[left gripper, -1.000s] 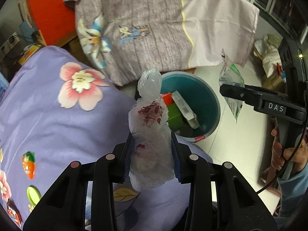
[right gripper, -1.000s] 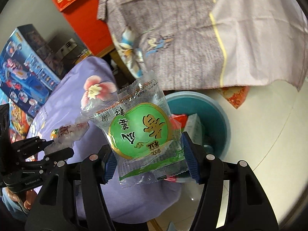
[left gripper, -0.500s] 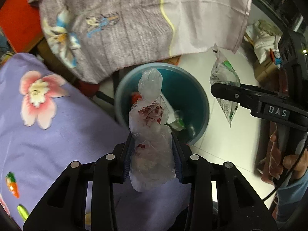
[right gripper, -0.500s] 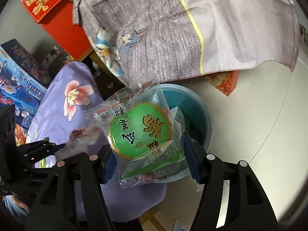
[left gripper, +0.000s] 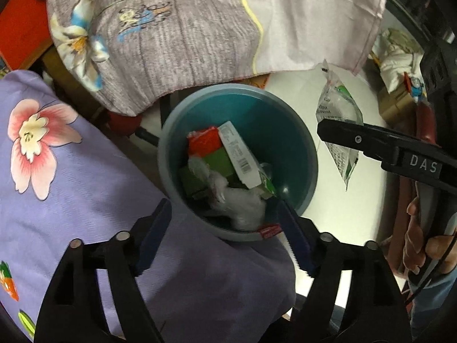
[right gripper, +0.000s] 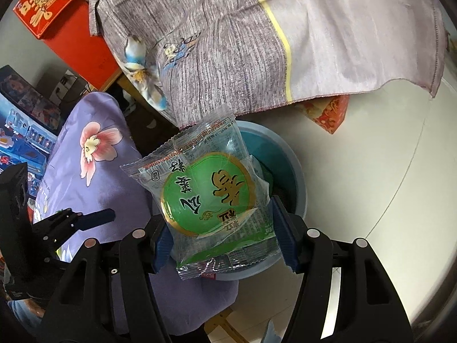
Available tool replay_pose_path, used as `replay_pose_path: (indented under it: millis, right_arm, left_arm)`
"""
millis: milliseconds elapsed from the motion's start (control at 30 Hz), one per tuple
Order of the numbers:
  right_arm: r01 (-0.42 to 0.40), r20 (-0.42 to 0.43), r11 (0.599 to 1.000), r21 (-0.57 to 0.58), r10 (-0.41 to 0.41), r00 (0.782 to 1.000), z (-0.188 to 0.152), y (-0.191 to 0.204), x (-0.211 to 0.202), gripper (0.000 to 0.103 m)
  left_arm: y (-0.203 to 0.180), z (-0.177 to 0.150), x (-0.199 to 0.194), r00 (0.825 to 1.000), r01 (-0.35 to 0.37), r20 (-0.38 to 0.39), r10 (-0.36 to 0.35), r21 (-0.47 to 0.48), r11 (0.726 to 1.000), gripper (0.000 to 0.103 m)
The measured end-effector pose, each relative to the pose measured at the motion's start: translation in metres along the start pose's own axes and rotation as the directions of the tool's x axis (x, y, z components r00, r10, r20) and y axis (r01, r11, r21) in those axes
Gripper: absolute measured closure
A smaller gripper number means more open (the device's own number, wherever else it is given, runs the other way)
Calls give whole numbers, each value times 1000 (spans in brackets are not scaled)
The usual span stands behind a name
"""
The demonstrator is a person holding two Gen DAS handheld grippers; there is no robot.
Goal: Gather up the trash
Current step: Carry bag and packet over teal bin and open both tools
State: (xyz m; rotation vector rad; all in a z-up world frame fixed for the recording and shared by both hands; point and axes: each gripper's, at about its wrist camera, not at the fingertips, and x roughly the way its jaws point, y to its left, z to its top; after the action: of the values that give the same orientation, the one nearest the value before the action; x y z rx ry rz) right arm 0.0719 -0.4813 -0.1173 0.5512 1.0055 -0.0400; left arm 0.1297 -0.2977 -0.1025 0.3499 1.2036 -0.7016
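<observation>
Teal bin (left gripper: 297,143) now holding what looks like the bag (left gripper: 242,203); left gripper (left gripper: 225,234) just opened, empty; right gripper (right gripper: 220,237) clamped on wrapper (right gripper: 211,194), release next.

Below you, a pale floor (left gripper: 337,211) carries a teal bin (left gripper: 288,131), which stands just beside a surface draped in a lilac flowered cloth (left gripper: 85,188). A grey-and-pink cloth (left gripper: 200,28) hangs behind the bin. On the floor past its hem lies a red patterned packet (right gripper: 331,111), partly tucked under the edge.
</observation>
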Motion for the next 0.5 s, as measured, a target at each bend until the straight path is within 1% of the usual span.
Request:
replay_pose_path:
  millis: [67, 200, 300, 500]
  right_arm:
    - [-1, -9, 1000, -3, 1, 1000, 0, 3, 5, 43]
    - [-8, -43, 1000, 3, 9, 999, 1, 8, 16, 31]
    - [-1, -57, 1000, 11, 2, 998, 0, 10, 20, 29]
    - [27, -60, 1000, 5, -27, 998, -2, 17, 17, 27]
  left_arm:
    - [5, -2, -3, 1000, -4, 4, 4, -14, 1000, 16]
    - [15, -6, -8, 1000, -10, 9, 10, -39, 999, 15]
    - [22, -9, -11, 1000, -7, 8, 7, -62, 998, 12]
    - [30, -16, -20, 1000, -10, 24, 12, -82, 997, 11]
